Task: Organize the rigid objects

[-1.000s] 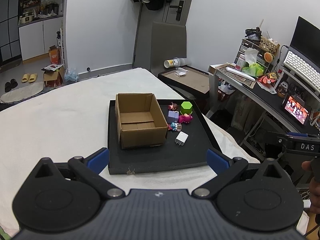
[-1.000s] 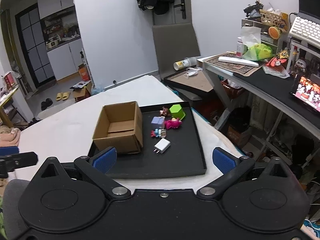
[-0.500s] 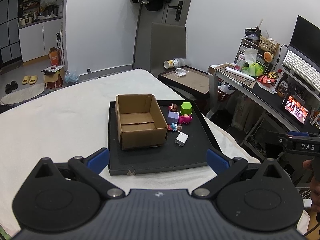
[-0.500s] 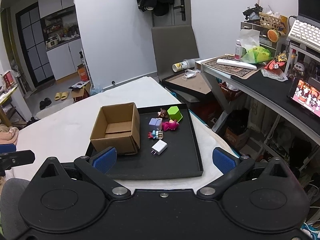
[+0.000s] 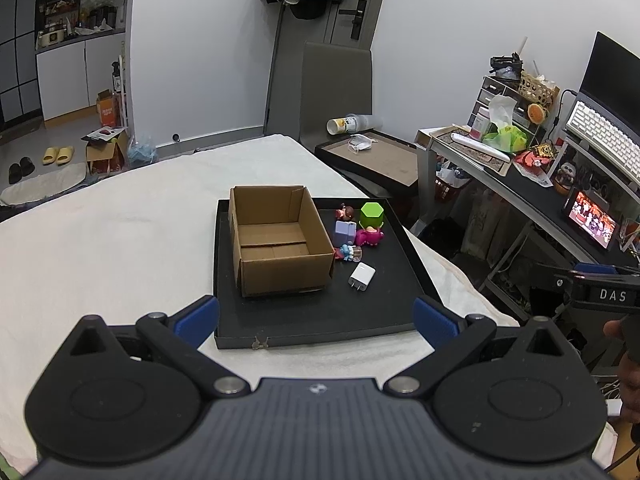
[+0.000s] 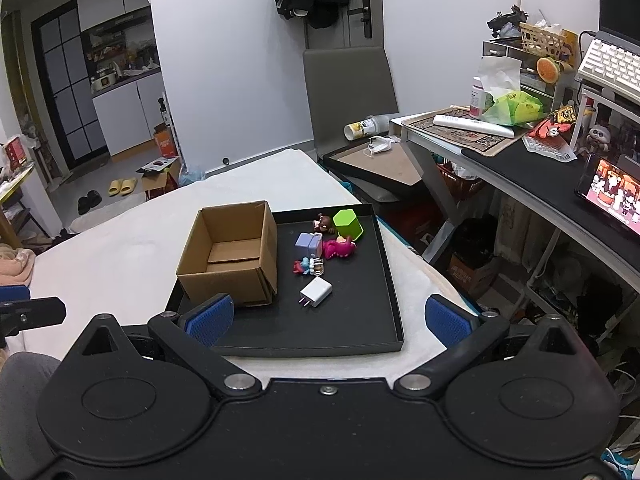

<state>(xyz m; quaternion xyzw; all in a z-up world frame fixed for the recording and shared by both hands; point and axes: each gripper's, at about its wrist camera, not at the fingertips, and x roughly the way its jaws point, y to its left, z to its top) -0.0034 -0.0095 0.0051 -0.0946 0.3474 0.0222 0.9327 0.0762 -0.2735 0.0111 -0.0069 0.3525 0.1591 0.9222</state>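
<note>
Since the cardboard box (image 5: 280, 246) on the black tray (image 5: 320, 320) shows only its bare floor, I judge the sorting not yet begun: every small piece lies loose on the tray to the box's right. Going left to right across the left wrist view, the white-covered worktop (image 5: 100, 248) spreads wide and bare beside the tray, then comes the box against the tray's left rim, then the cluster just beside the box's right wall: a brown figure (image 5: 346, 212) at the far end, a lilac cube (image 5: 345, 232) touching or nearly touching a magenta toy (image 5: 370, 237), a green hexagonal cup (image 5: 372, 215) behind that, a small red-and-blue toy (image 5: 347, 253) close to the box corner, and a white charger (image 5: 362, 276) lying apart toward the near side. Both grippers hover short of the tray's near rim, the left gripper (image 5: 316, 316) and the right gripper (image 6: 327, 319) each with fingers spread wide and holding nothing. Room looks generous above the charger, which has open tray all round it; the cluster is tighter, and the toy by the box corner leaves little gap for a finger. On the right, the tray's raised rim and the worktop edge just beyond it limit any sideways approach.
</note>
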